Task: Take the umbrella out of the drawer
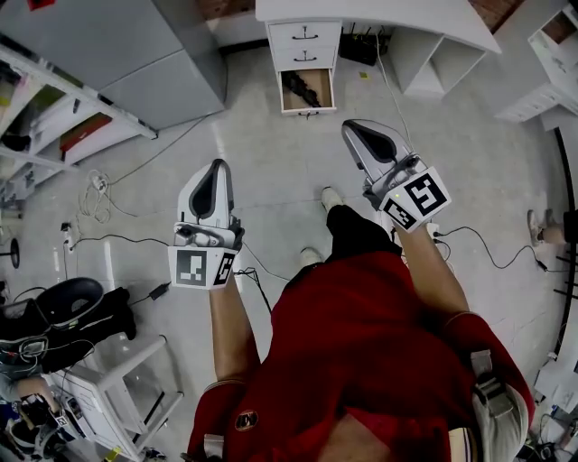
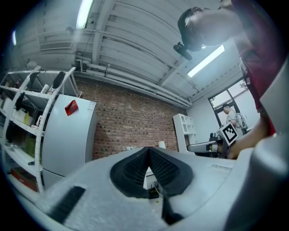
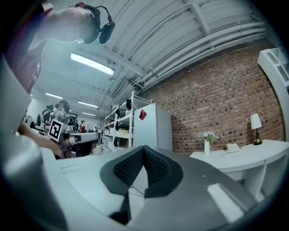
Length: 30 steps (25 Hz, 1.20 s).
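Note:
The white drawer unit (image 1: 304, 41) stands under the desk at the top of the head view. Its bottom drawer (image 1: 308, 110) is pulled open, and a dark umbrella (image 1: 305, 87) lies inside. Both grippers hang over the floor, well short of the drawer and pointing toward it. My left gripper (image 1: 218, 166) (image 2: 148, 149) is shut, with nothing between its ribbed pads. My right gripper (image 1: 349, 127) (image 3: 143, 148) is nearer the drawer; it is shut and empty too. In both gripper views the jaws hide the drawer.
A white desk (image 1: 379, 13) spans the top, with white shelving (image 1: 447, 59) to its right. A grey cabinet (image 1: 153, 54) and a shelf rack (image 1: 54, 113) stand at the left. Cables (image 1: 97, 194) trail over the floor. A black chair (image 1: 68, 302) and a white frame (image 1: 122, 388) are at lower left.

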{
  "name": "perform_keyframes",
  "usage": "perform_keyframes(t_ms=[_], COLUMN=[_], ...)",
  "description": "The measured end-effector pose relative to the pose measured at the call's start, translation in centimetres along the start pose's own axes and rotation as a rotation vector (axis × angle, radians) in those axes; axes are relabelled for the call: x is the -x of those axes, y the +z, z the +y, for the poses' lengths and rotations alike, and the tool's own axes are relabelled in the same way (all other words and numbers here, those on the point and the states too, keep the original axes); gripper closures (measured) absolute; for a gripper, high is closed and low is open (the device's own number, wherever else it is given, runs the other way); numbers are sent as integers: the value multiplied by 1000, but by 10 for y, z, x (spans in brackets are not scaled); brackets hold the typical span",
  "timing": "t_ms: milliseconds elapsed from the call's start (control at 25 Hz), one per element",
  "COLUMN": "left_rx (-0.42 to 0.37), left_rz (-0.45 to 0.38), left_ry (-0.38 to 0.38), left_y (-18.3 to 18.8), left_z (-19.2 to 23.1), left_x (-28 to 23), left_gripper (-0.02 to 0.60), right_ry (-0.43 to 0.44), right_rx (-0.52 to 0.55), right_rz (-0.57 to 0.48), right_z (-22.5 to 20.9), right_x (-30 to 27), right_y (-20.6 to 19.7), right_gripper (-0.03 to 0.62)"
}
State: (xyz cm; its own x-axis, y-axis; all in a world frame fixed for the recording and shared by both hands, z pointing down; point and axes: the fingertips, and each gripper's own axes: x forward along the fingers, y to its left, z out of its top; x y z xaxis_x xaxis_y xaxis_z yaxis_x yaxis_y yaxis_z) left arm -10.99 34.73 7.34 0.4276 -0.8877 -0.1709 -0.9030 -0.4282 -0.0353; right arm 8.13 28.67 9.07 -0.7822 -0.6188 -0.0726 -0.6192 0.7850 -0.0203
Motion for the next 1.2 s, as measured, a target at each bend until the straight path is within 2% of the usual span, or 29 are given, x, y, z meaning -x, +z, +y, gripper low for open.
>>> perform_keyframes(t_ms=[200,480,920,1200], left_rx=[-5,-32,-51,-37], left_rz=[8,34,63,93], left_ry=[8,16,7,33], left_y=[-6,-23,-72,-105], left_z=[12,44,109,147], left_x=[-19,-73,-225,-312], left_gripper=[578,578,580,578], right_ry=[13,-3,-8,55], right_rx=[-2,-8,24,6], right_rz=[0,-6,63,124], right_z=[-14,-71,-203,-269], right_x=[-16,-60,-149,-205], right_y=[-6,-24,-66,-94], right_gripper=[582,582,582,582])
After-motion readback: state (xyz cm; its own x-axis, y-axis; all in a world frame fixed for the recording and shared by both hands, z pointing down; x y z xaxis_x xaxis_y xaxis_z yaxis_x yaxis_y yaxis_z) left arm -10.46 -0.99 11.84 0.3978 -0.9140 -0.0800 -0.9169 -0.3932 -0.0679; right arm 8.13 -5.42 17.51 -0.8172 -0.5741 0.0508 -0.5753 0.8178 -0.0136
